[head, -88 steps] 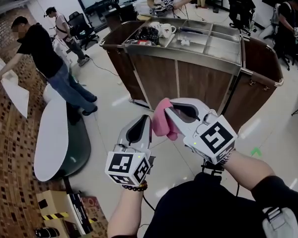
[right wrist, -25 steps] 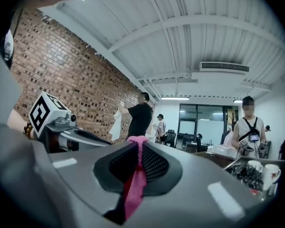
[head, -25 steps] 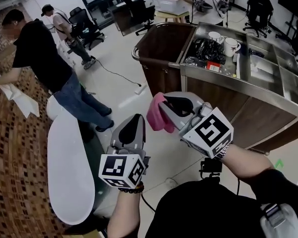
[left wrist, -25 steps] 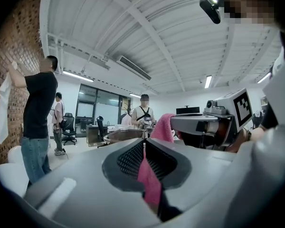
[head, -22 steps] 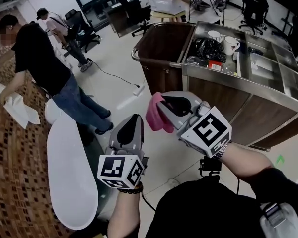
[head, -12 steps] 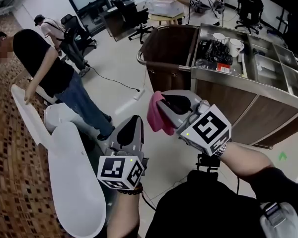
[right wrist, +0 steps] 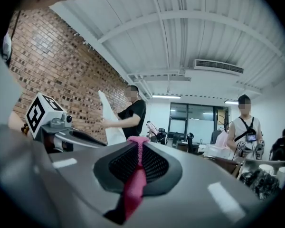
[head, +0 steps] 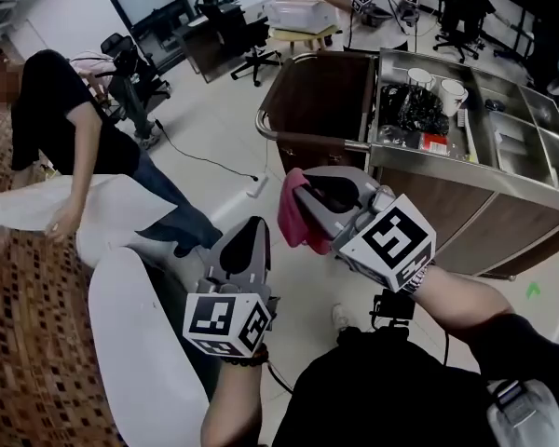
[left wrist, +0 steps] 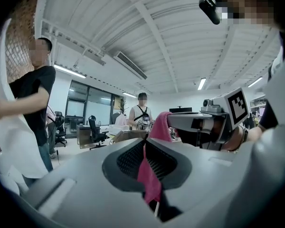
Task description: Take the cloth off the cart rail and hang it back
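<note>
My right gripper [head: 296, 190] is shut on a pink cloth [head: 294, 222], which hangs bunched from its tip. In the right gripper view the cloth [right wrist: 133, 189] runs as a strip down the seam of the closed jaws [right wrist: 139, 144]. My left gripper [head: 258, 223] is held lower left of it with its jaws together. The left gripper view shows a narrow pink strip [left wrist: 148, 177] pinched in its seam [left wrist: 146, 148], but the head view shows none at its tip. The cart [head: 503, 182] stands ahead right, and its curved rail [head: 307, 142] is bare, beyond both grippers.
The cart top holds two mugs [head: 430, 80] and a black bag [head: 412, 110]. A person in black [head: 65, 119] bends over a white panel [head: 74, 208] at left, above a white oval table [head: 140, 361]. A cable [head: 205, 161] crosses the floor. Chairs and people are behind.
The view has moved forward along the cart's end. Both grippers keep their pose and the cloth stays in the right one. The person at left has bent down and laid the white panel flat.
</note>
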Available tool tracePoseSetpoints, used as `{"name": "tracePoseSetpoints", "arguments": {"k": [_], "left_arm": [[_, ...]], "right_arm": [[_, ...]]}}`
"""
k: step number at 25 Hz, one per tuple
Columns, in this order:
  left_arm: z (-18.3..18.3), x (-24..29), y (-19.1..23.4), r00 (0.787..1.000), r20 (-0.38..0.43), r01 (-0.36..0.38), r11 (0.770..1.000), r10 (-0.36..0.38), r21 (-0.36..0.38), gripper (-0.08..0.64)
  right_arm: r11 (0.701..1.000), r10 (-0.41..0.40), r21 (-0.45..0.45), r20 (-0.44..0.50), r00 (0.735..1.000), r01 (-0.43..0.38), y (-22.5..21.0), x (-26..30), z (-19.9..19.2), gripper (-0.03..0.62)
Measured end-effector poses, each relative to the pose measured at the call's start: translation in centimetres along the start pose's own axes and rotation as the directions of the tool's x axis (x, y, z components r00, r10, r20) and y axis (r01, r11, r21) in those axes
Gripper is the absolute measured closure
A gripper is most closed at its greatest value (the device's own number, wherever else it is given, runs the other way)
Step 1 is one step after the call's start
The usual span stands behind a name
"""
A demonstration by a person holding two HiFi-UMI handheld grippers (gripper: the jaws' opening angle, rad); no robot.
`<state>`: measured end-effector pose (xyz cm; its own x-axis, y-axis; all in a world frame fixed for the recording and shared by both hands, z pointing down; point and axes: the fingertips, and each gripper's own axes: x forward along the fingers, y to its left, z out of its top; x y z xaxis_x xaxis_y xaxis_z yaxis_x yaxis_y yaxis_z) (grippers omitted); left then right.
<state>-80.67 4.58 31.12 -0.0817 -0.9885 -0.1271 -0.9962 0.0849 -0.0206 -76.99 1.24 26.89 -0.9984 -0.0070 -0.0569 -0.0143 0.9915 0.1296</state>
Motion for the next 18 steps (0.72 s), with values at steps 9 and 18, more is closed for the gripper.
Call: {"name": "tracePoseSetpoints", "arguments": {"k": [9,18], "left_arm": [[-0.4,6.9,5.5,1.000,-0.008,0.013,1.000,-0.013,-0.013,0.543],[-0.9,11.8,9.5,1.000,-0.016,0.001,1.000,-0.001,-0.018,0.543]], "right_arm": [[0.999,-0.013,0.033,-0.014,1.000,0.013,-6.0,5.9,-0.6,0.581],[1.000,0.002,-0.003,0.011,1.000,-0.002,-10.6,10.4,-0.8,0.581]]}}
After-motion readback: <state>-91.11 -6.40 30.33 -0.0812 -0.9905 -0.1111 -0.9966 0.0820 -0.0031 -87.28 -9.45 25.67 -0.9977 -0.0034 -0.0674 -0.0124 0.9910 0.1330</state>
